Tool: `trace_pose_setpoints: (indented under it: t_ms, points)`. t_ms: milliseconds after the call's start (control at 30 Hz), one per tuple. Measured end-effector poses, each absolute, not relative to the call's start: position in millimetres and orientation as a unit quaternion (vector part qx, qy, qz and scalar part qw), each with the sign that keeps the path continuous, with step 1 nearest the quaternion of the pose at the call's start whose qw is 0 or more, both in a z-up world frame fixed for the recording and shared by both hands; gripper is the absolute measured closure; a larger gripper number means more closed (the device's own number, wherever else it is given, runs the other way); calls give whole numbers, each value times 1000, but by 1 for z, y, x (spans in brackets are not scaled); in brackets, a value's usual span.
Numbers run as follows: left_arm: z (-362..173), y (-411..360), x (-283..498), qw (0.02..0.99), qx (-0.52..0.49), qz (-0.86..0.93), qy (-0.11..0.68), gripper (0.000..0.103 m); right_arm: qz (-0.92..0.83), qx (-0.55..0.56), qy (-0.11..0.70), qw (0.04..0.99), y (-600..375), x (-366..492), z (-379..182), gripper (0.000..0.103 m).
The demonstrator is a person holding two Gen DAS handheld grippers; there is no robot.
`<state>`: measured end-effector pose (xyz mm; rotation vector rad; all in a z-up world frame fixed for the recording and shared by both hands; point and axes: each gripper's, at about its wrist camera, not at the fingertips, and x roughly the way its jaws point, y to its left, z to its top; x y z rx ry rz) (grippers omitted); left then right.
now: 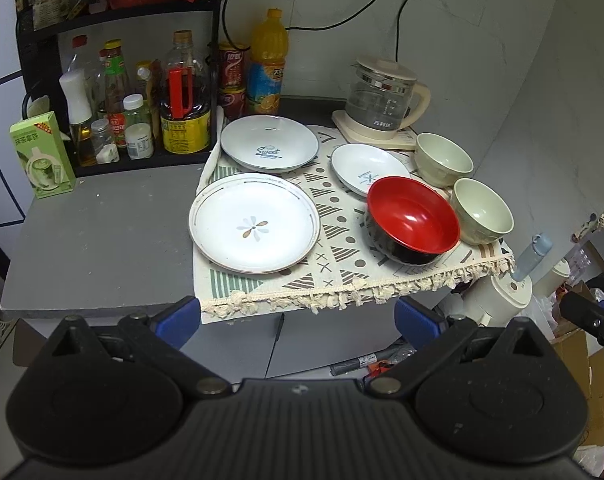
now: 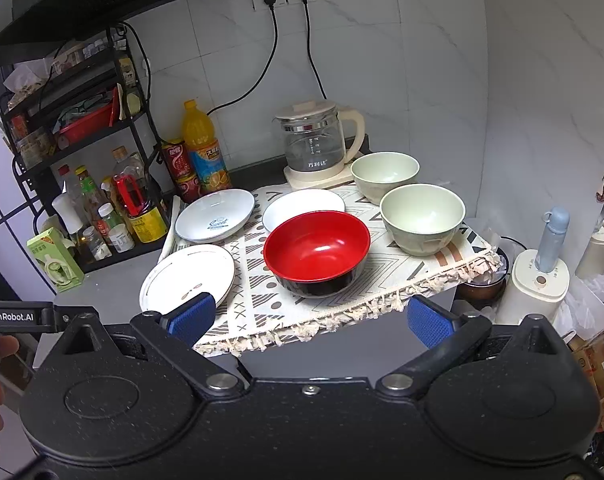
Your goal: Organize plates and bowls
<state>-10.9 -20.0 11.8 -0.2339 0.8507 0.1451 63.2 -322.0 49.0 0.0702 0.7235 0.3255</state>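
Observation:
On a patterned cloth [image 1: 333, 216] [image 2: 262, 280] lie a large flower plate [image 1: 254, 222] [image 2: 188, 274], a "Sweet" plate [image 1: 269, 142] [image 2: 214, 215], a small plate [image 1: 365, 168] [image 2: 302, 202], a red-and-black bowl [image 1: 413, 218] [image 2: 317, 250] and two pale green bowls [image 1: 443, 158] [image 1: 481, 210] [image 2: 383, 172] [image 2: 421, 216]. My left gripper [image 1: 298, 320] is open and empty, in front of the cloth's fringe. My right gripper [image 2: 309, 316] is open and empty, just before the front edge, its left finger overlapping the flower plate in view.
A glass kettle [image 1: 385, 96] [image 2: 315, 144] stands at the back. A black rack with bottles [image 1: 142, 100] [image 2: 102, 200], an orange juice bottle [image 1: 268, 60] and a green box [image 1: 42, 154] are to the left. A white appliance [image 2: 537, 280] stands right of the counter.

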Motion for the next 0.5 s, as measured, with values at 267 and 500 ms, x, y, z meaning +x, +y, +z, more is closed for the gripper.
trace_pose_setpoints:
  t_ms: [267,500]
  points:
    - [12,-18,-12,902,-114,75,411,1,160,29,352,922,-323,63,49,0]
    - [15,-25,-12,902,-113,69,411,1,165,1,335,928,-317,62,56,0]
